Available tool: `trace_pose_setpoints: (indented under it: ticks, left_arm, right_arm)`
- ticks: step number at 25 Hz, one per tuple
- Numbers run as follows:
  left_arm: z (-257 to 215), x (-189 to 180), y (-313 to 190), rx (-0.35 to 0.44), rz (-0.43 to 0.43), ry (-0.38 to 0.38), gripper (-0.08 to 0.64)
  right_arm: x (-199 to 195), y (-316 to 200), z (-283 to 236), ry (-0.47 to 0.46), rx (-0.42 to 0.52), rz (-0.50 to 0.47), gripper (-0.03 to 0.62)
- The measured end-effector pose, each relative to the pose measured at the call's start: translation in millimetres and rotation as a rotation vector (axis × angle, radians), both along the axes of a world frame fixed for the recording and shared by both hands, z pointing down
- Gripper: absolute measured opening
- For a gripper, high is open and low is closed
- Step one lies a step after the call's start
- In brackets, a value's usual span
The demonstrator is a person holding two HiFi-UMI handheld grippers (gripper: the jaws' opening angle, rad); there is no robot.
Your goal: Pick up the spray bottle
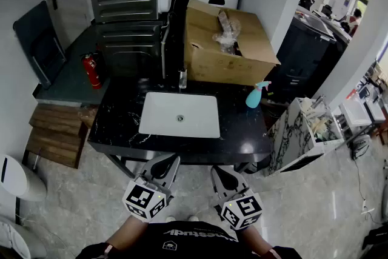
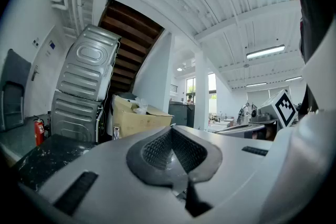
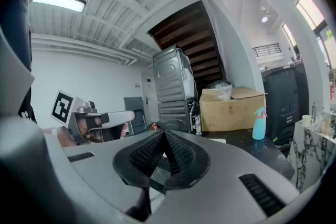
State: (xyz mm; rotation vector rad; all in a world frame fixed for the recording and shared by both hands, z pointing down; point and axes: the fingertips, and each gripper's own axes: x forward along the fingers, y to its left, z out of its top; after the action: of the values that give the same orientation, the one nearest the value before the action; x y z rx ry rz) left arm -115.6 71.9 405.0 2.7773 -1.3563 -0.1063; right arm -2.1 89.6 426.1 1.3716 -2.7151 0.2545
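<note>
Head view: spray bottle (image 1: 257, 94) stands right of centre. I hold left gripper (image 1: 169, 161) and right gripper (image 1: 219, 170) at bottom centre, jaws together, empty.

Spray bottle (image 1: 257, 94) right of sink (image 1: 156, 113)

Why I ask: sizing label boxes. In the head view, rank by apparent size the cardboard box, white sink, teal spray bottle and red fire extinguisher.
1. Brown cardboard box
2. White rectangular sink basin
3. Red fire extinguisher and teal plastic spray bottle: about alike; the extinguisher sits lower, farther off, so unranked.
</note>
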Motion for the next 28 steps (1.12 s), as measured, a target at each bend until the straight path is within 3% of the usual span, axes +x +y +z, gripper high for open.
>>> trace_pose_setpoints:
  ticks: [19, 28]
  left_arm:
    - [8.0, 7.7, 6.9, -0.019, 0.012, 0.014, 0.015]
    - [12.3, -3.2, 11.4, -0.027, 0.025, 0.029, 0.015]
  right_arm:
    - [1.5, 9.6, -3.4, 0.042, 0.046, -0.007, 0.037]
    - [-10.5, 14.8, 4.4, 0.050, 0.023, 0.003, 0.037]
